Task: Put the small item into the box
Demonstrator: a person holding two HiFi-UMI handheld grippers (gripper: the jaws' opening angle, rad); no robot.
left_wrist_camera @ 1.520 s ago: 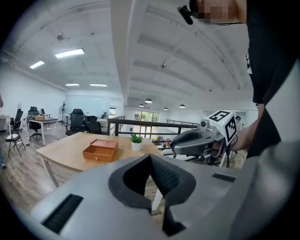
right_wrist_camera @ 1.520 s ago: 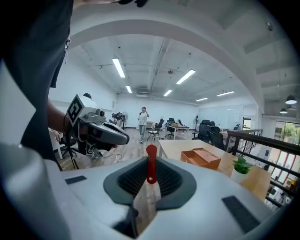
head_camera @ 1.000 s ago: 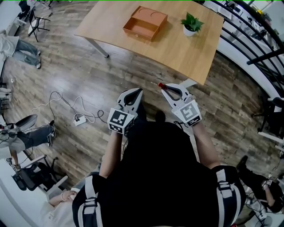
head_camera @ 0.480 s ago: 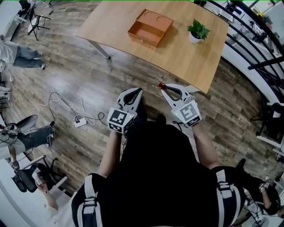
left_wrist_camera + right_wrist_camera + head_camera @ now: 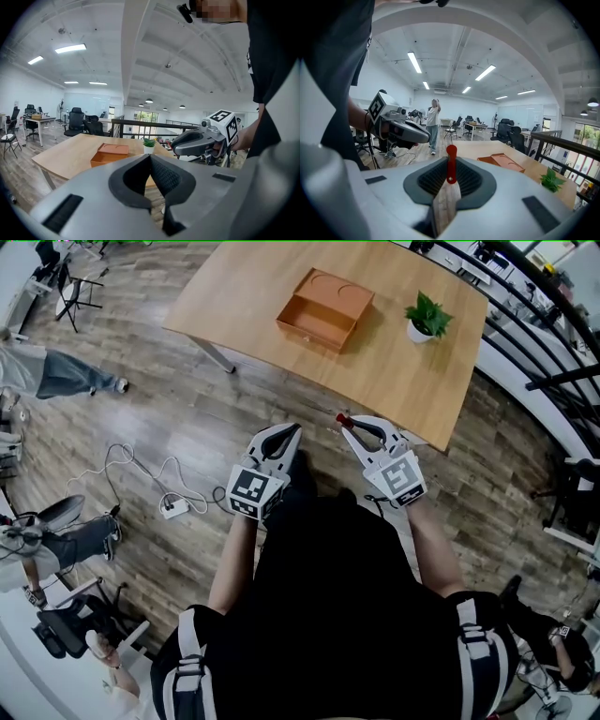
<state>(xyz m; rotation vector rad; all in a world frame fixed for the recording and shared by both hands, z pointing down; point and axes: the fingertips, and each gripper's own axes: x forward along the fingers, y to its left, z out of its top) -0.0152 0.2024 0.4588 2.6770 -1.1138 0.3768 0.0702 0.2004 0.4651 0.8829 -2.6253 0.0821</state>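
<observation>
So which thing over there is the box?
Look at the wooden table ahead of the person. Two things stand on it. The box is the low orange rectangular one, left of the small potted plant.

No words, numbers or brand names can be read anywhere. The cube (image 5: 251, 491) on the left gripper (image 5: 288, 431) and the one on the right gripper (image 5: 343, 419) carry only black-and-white square patterns. The white print (image 5: 249, 58) on the person's black shirt (image 5: 274, 51) is too cut off to read.
</observation>
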